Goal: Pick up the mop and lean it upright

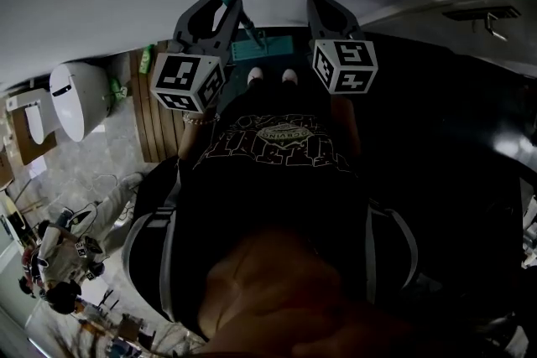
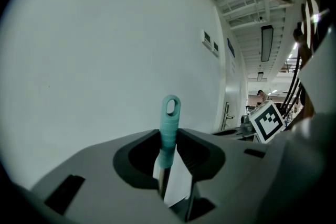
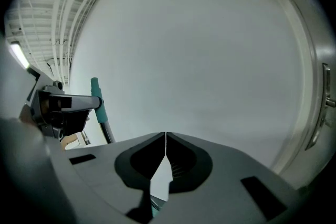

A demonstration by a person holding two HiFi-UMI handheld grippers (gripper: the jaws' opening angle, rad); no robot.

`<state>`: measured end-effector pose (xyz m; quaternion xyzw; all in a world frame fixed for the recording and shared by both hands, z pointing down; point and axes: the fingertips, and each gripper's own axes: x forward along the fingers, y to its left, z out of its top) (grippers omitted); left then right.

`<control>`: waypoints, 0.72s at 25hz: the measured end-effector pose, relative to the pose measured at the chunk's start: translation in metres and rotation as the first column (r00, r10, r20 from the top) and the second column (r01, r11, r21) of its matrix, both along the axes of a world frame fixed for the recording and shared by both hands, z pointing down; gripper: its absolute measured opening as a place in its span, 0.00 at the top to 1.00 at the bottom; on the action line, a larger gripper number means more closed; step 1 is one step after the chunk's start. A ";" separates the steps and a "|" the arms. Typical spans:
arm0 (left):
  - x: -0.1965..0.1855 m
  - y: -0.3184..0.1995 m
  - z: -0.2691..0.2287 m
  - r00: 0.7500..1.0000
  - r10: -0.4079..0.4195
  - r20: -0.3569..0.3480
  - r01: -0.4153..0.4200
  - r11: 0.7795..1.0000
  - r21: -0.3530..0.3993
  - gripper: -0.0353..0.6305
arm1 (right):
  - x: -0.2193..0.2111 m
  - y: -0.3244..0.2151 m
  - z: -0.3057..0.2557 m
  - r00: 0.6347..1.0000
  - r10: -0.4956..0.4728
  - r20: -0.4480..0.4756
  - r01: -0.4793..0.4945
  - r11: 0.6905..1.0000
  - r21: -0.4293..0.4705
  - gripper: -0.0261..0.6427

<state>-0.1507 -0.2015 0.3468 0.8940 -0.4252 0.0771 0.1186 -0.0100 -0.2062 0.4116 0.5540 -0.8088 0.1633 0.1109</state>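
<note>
Facing a white wall (image 2: 100, 55), left gripper (image 2: 169, 139) clamps the mop handle (image 2: 170, 115).

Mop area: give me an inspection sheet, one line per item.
Surface: floor, wood slats with pale tiles beside them.
Job's things: mop handle upright, its teal head down on the floor.
Clutter: jumbled gear at lower left, unclear.
Claws: left claw shut on the mop handle; right claw shut, empty.
Cables: nothing seen.
Surroundings: white wall, toilet.
</note>
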 end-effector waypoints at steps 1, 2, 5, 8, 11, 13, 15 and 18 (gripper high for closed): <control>0.001 0.000 0.000 1.000 0.008 -0.001 -0.008 1.000 0.000 0.73 | 0.002 0.001 0.000 1.000 0.011 -0.001 -0.011 1.000 0.000 0.93; 0.002 0.000 0.000 1.000 0.017 -0.002 -0.017 1.000 0.000 0.73 | 0.004 0.003 0.000 1.000 0.023 -0.003 -0.023 1.000 0.000 0.93; 0.001 -0.001 -0.001 0.999 0.052 -0.006 -0.052 0.999 0.000 0.73 | 0.005 0.006 -0.001 0.998 0.065 -0.009 -0.065 0.998 -0.001 0.93; 0.002 -0.001 -0.003 0.995 0.097 -0.011 -0.097 0.995 0.004 0.73 | 0.006 0.010 -0.003 0.993 0.117 -0.011 -0.117 0.993 0.010 0.93; 0.005 -0.001 -0.003 0.988 0.157 -0.012 -0.157 0.988 0.008 0.73 | 0.009 0.017 -0.005 0.983 0.181 -0.012 -0.181 0.983 0.020 0.93; 0.007 0.000 -0.002 0.981 0.194 -0.009 -0.194 0.981 0.009 0.73 | 0.010 0.023 -0.004 0.975 0.220 -0.009 -0.220 0.975 0.023 0.93; 0.008 0.002 0.000 0.974 0.226 -0.007 -0.226 0.974 0.009 0.73 | 0.012 0.029 -0.001 0.967 0.255 -0.007 -0.255 0.967 0.024 0.93; 0.017 0.005 0.004 0.962 0.271 -0.005 -0.271 0.962 0.008 0.73 | 0.021 0.038 0.004 0.952 0.305 -0.007 -0.305 0.952 0.022 0.93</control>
